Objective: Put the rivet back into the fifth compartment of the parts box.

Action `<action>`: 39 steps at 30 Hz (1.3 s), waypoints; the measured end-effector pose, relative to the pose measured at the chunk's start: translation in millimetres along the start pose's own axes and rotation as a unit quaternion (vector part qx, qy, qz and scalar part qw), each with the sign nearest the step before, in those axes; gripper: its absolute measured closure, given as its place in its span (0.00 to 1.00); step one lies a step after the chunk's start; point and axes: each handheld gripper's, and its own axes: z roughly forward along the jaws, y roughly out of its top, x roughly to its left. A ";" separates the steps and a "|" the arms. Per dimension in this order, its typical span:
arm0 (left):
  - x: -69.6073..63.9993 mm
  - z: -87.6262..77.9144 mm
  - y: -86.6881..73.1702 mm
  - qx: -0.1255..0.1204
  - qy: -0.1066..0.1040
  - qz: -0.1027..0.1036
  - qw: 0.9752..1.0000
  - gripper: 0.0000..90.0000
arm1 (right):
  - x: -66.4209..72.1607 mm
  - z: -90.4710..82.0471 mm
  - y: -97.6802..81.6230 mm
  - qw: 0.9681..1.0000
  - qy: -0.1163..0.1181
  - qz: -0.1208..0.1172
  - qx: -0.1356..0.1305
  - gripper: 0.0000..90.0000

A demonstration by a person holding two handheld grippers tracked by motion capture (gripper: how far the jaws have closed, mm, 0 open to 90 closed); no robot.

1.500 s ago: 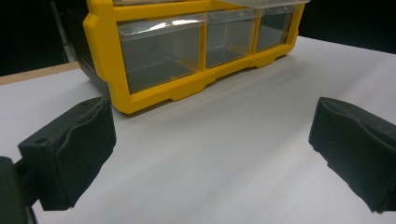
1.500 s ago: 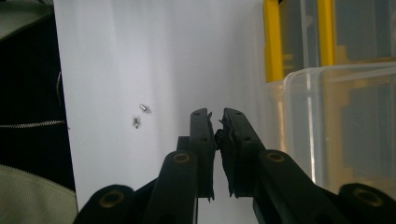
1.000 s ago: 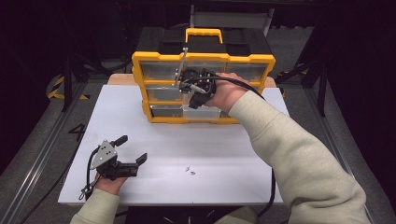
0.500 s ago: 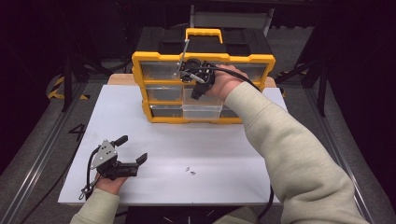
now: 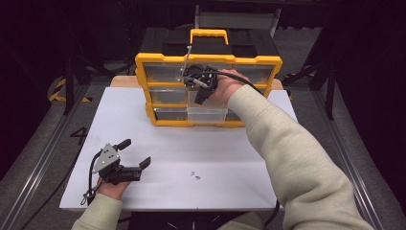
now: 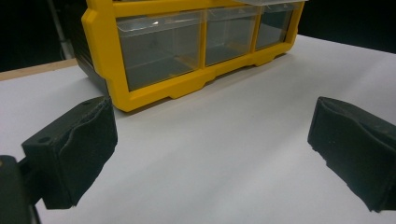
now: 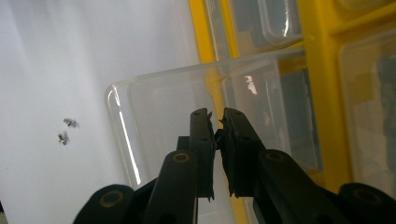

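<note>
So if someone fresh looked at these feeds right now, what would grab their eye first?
Probably the yellow drawer cabinet at the table's far edge, with the right gripper, jaws shut, over a clear drawer pulled partway out. Next, two small screws lying loose on the white table, and the left gripper resting open near the front edge.

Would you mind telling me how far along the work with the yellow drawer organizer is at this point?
Done: a clear drawer of the yellow organizer stands pulled out. In hand: the right gripper, jaws shut, hangs over that drawer. Left: two small screws lie on the white table; the left gripper rests open nearby.
</note>
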 end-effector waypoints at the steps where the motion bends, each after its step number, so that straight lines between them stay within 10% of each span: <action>1: 0.0 0.0 0.0 0.000 0.000 0.000 1.000 0.03 | -0.2 1.9 0.0 1.000 0.001 0.000 0.001 0.92; 24: -0.1 -0.3 0.0 0.003 -0.002 -0.002 1.000 0.03 | -12.6 38.7 -0.7 0.999 0.029 -0.017 0.026 0.92; 39: -1.0 -0.5 0.3 0.003 -0.003 -0.004 1.000 0.03 | -12.5 30.9 -1.3 0.999 0.026 -0.020 0.005 0.83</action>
